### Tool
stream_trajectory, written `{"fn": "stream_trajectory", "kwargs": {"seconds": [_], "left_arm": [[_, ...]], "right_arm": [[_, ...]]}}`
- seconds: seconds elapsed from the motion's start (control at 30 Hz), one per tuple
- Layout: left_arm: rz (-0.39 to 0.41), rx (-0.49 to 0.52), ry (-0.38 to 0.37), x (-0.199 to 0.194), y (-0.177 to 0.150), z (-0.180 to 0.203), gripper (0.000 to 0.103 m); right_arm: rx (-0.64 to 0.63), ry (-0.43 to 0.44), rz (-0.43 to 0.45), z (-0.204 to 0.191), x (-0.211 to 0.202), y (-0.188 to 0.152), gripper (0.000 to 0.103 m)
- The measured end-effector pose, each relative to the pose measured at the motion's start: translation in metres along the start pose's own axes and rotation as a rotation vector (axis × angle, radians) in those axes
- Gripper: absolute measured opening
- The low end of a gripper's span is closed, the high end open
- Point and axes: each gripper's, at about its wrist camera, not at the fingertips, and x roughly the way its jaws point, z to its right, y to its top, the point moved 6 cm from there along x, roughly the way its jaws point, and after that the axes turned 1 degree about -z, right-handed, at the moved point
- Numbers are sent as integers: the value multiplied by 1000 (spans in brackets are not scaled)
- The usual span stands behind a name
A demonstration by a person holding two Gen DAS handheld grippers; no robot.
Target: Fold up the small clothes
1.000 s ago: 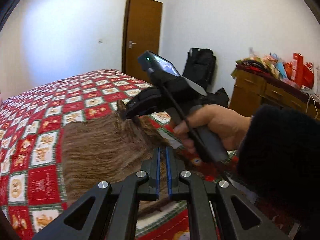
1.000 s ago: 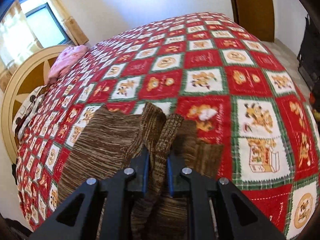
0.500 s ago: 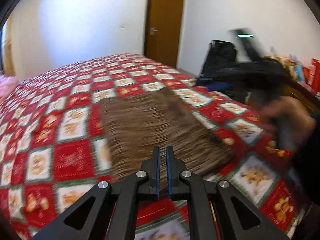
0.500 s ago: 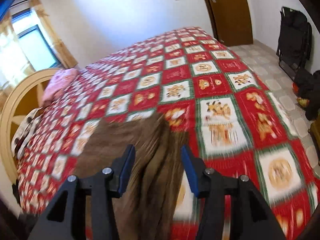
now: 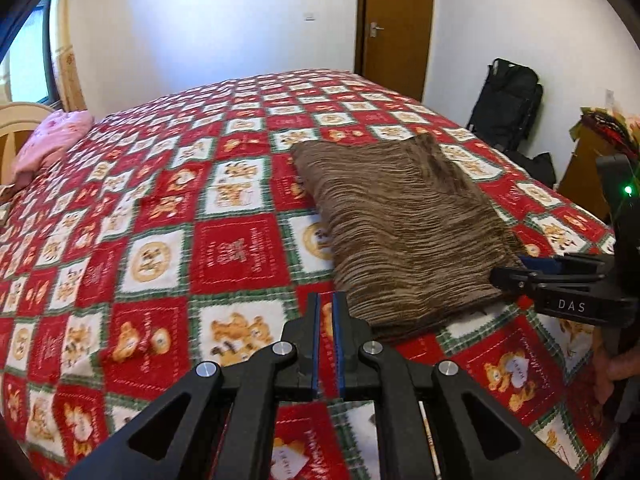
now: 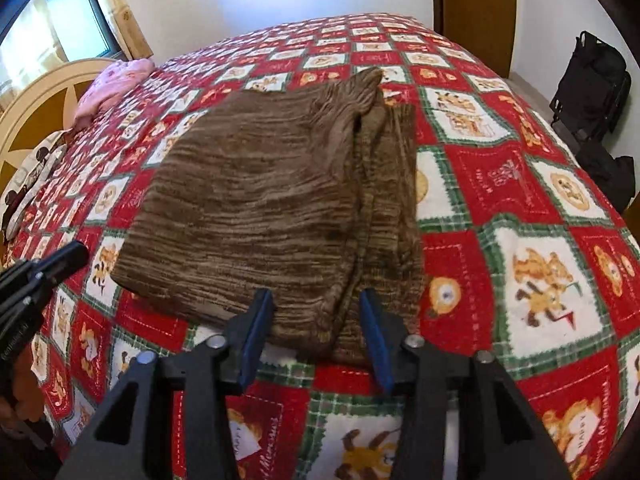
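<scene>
A brown ribbed knit garment (image 5: 400,220) (image 6: 260,200) lies folded flat on the red, white and green patchwork bedspread (image 5: 232,256). My left gripper (image 5: 328,320) is shut with nothing in it, over the bedspread just left of the garment's near corner. It also shows at the left edge of the right wrist view as the left gripper (image 6: 60,260). My right gripper (image 6: 316,320) straddles the garment's near edge, its jaws closing. The cloth lies between the blue pads (image 6: 256,328), which do not press on it. The left wrist view shows the right gripper (image 5: 516,272) at the garment's right corner.
A pink cloth (image 5: 52,140) lies by the cream headboard (image 6: 36,96) at the far left. A brown door (image 5: 396,28), a black bag (image 5: 508,104) on the floor and a cluttered wooden dresser (image 5: 588,160) stand beyond the bed's right side.
My right gripper let go of the bunched cloth, opened and drew back to the garment's near edge. My left gripper slid left off the garment. The garment now lies flat and folded.
</scene>
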Motion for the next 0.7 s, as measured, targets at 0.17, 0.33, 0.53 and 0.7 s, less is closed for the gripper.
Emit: {"fn": "stream_trajectory", "kwargs": {"seconds": [0.17,0.33,0.53,0.7], "left_arm": [[-16,-22,71,3,3,-15,6],[-7,-18,119,1,5,-24,6],[-17,-31,109,4,4,-26,6],[-28,-32,114,6,2,-30,6]], "right_arm": [[3,9,-9,0,-4,-3,13],[-15,-62,38,5,-29,0,9],[1,-102,-12,18,-12,-17,9],[-6,-117,-26,15,-19,-15,11]]}}
